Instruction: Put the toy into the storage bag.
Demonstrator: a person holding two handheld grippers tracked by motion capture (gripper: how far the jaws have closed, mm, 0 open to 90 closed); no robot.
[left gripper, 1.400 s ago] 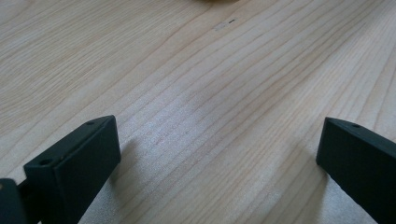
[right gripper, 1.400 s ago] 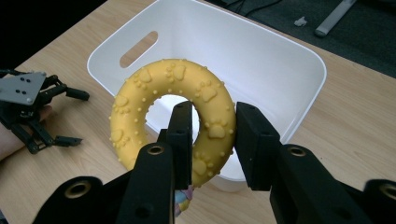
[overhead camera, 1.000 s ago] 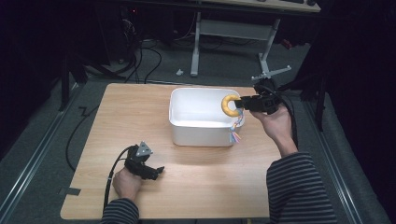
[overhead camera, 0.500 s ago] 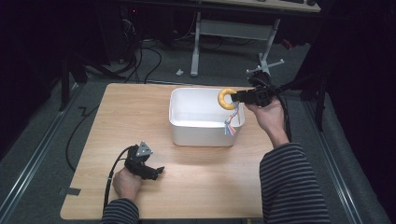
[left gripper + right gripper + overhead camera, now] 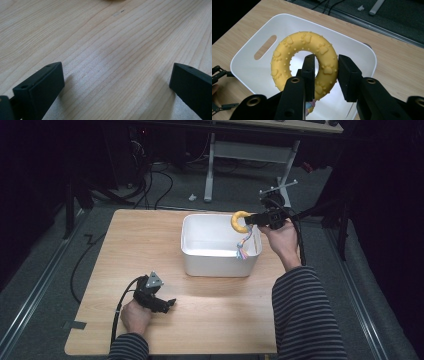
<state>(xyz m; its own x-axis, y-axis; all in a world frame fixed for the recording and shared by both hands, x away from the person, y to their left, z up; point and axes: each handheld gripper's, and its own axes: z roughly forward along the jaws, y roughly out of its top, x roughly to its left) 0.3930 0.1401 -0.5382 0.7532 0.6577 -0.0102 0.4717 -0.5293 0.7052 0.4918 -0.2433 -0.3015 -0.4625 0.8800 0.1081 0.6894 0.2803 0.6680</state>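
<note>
A yellow rubber ring [image 5: 240, 221] with raised paw prints hangs over the far right corner of the white bin [image 5: 220, 265]. My right gripper [image 5: 252, 220] is shut on its rim. In the right gripper view one jaw passes through the ring's [image 5: 297, 45] hole and the other presses the outside; the gripper [image 5: 325, 65] holds it above the bin [image 5: 242, 53]. Coloured tassels [image 5: 243, 249] dangle from the ring into the bin. My left gripper [image 5: 167, 304] rests on the wooden table [image 5: 145, 235] near the front left, open; in its own view the gripper [image 5: 116, 75] has bare wood between wide jaws.
The bin stands at the table's middle, with a handle slot [image 5: 265, 47] in its wall. Beyond the table's far edge lie floor cables [image 5: 160, 180] and a grey desk frame [image 5: 210, 165]. A striped sleeve [image 5: 305, 315] reaches in over the table's right front.
My right gripper has carried the ring a little toward the bin's far edge. The left hand and its gripper have stayed put.
</note>
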